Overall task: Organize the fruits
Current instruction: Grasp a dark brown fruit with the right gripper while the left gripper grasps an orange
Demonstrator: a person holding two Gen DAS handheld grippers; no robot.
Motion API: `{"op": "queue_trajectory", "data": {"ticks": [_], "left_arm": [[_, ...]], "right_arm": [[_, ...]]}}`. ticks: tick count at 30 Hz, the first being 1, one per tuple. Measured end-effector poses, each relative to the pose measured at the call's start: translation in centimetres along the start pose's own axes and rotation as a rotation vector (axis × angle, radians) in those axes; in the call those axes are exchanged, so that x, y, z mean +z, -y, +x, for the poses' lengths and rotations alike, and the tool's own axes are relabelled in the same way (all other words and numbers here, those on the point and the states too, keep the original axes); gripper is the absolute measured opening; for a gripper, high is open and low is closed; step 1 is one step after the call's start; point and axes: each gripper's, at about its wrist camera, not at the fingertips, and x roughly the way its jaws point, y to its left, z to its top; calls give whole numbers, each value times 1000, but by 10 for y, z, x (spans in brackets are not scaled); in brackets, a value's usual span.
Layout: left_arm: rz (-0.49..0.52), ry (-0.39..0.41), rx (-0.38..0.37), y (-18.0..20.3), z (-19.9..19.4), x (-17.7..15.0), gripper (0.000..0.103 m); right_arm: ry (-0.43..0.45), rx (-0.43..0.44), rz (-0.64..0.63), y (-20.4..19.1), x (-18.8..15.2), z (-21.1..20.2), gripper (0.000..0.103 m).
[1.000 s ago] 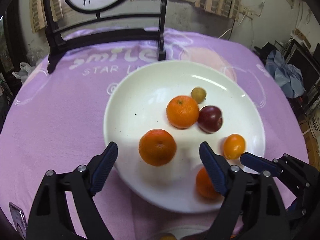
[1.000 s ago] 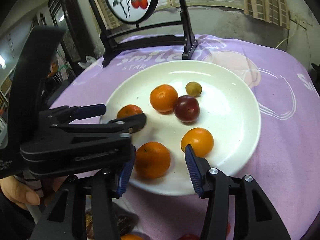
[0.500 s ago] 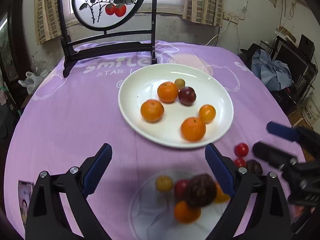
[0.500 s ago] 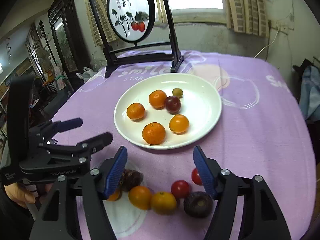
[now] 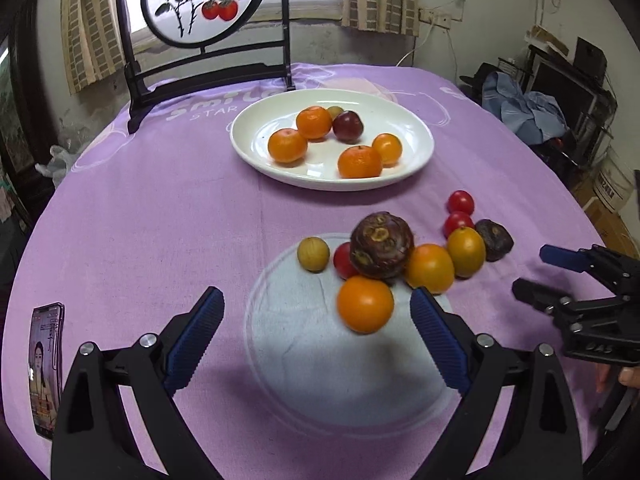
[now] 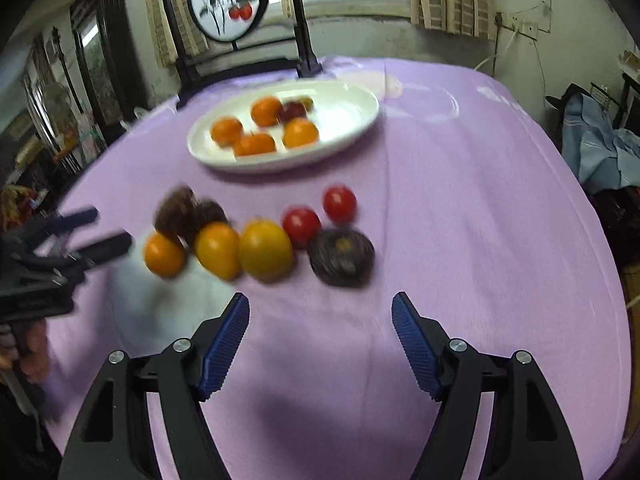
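Note:
A white plate (image 5: 412,160) at the far middle of the purple table holds several oranges, a dark plum and a small greenish fruit. It also shows blurred in the right wrist view (image 6: 352,128). A loose heap lies nearer: an orange (image 5: 365,304), a big brown fruit (image 5: 382,244), two cherry tomatoes (image 5: 460,202), a small tan fruit (image 5: 313,254). My left gripper (image 5: 316,332) is open and empty just before the heap. My right gripper (image 6: 320,340) is open and empty, short of a dark wrinkled fruit (image 6: 342,258).
A black-framed round screen (image 5: 200,4) stands behind the plate. A phone (image 5: 44,368) lies at the table's left front edge. A white circle printed on the cloth (image 5: 340,380) lies under the heap. Clutter and blue cloth (image 5: 524,108) stand right of the table.
Both grippers have pulled back from the white plate toward the table's near side. The loose heap of fruit has come into view in front of them. Both stayed open and empty.

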Motion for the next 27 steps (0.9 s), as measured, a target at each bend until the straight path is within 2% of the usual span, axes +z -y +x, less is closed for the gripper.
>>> {"op": "queue_trajectory", "data": {"ticks": [3, 8, 12, 16, 17, 18, 19, 23, 27], "left_arm": [[29, 9, -11, 6, -2, -7, 92], [65, -3, 1, 7, 1, -10, 92], [53, -25, -12, 0, 7, -11, 92], [31, -61, -35, -4, 20, -11, 92], [32, -68, -39, -3, 22, -11, 92], [35, -73, -41, -2, 23, -12, 92], [37, -77, -42, -1, 25, -12, 92], [40, -89, -56, 3, 28, -12, 92], [46, -103, -58, 9, 34, -12, 92]], "right_arm": [[-35, -55, -54, -2, -7, 11, 75], [-49, -49, -51, -1, 5, 31, 73], [-48, -55, -53, -1, 18, 43, 73], [-44, -66, -53, 2, 31, 52, 64], [-43, -66, -53, 2, 33, 54, 60], [-39, -68, -55, 2, 35, 54, 48], [-38, -68, -54, 1, 37, 54, 45], [-35, -63, -30, 3, 33, 49, 45], [-14, -18, -5, 2, 22, 34, 44]]}}
